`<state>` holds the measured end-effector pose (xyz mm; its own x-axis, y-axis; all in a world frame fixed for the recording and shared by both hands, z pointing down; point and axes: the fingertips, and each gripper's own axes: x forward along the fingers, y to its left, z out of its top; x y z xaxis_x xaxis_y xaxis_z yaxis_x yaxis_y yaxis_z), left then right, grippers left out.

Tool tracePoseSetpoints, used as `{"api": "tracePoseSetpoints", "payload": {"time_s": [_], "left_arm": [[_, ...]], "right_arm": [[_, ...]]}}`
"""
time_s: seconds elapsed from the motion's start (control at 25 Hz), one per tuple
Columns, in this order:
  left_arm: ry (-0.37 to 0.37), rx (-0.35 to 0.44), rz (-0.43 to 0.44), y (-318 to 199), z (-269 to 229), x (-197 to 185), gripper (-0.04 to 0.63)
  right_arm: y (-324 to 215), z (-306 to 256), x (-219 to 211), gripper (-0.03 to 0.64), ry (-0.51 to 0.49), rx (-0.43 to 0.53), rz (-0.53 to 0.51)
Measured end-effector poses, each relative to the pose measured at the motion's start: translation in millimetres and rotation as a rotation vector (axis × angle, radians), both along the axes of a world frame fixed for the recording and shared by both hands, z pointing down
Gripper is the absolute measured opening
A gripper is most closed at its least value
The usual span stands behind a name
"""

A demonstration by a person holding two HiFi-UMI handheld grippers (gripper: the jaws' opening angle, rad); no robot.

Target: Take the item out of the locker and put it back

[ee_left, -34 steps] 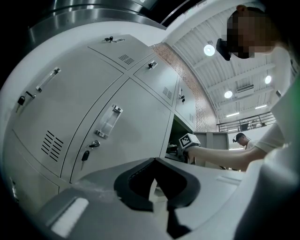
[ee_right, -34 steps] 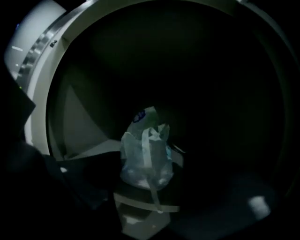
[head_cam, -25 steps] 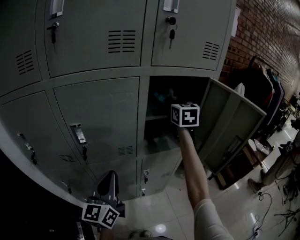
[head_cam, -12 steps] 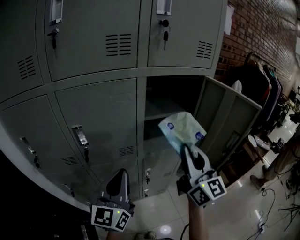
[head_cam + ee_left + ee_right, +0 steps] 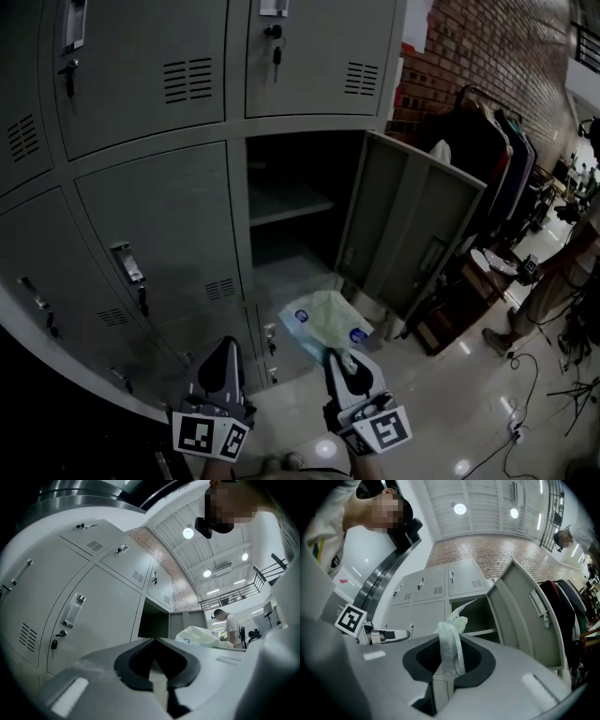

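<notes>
The open locker compartment [image 5: 291, 211] shows a bare shelf, and its door [image 5: 412, 230] stands swung out to the right. A pale green and white soft packet [image 5: 328, 322] hangs in front of and below that opening. My right gripper [image 5: 335, 356] is shut on the packet's near edge; in the right gripper view the crumpled packet [image 5: 451, 634] sticks up between the closed jaws of the right gripper [image 5: 449, 641]. My left gripper [image 5: 228, 343] is beside it at the left, shut and empty. From the left gripper [image 5: 153, 640] the packet [image 5: 199, 634] appears to the right.
Closed grey locker doors [image 5: 159, 216] with handles and keys fill the left and top. A clothes rack [image 5: 487, 141] stands by the brick wall at right. Cables [image 5: 525, 394] lie on the glossy floor. A person [image 5: 572, 272] stands at far right.
My right gripper has drawn back out of the locker and come down towards me with the packet in its jaws. The left gripper shifted slightly.
</notes>
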<state>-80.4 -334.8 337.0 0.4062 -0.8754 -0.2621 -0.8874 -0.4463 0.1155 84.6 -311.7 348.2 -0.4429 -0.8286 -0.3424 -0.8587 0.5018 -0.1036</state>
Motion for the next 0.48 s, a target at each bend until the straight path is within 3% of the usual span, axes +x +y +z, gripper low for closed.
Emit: {"api": "tracePoseSetpoints", "payload": {"time_s": [0.48], "left_arm": [[-0.014, -0.020, -0.019, 10.2, 10.0, -1.5, 0.005]], "right_arm": [[-2.2, -0.1, -11.3, 0.052, 0.022, -0.049, -0.010]]}}
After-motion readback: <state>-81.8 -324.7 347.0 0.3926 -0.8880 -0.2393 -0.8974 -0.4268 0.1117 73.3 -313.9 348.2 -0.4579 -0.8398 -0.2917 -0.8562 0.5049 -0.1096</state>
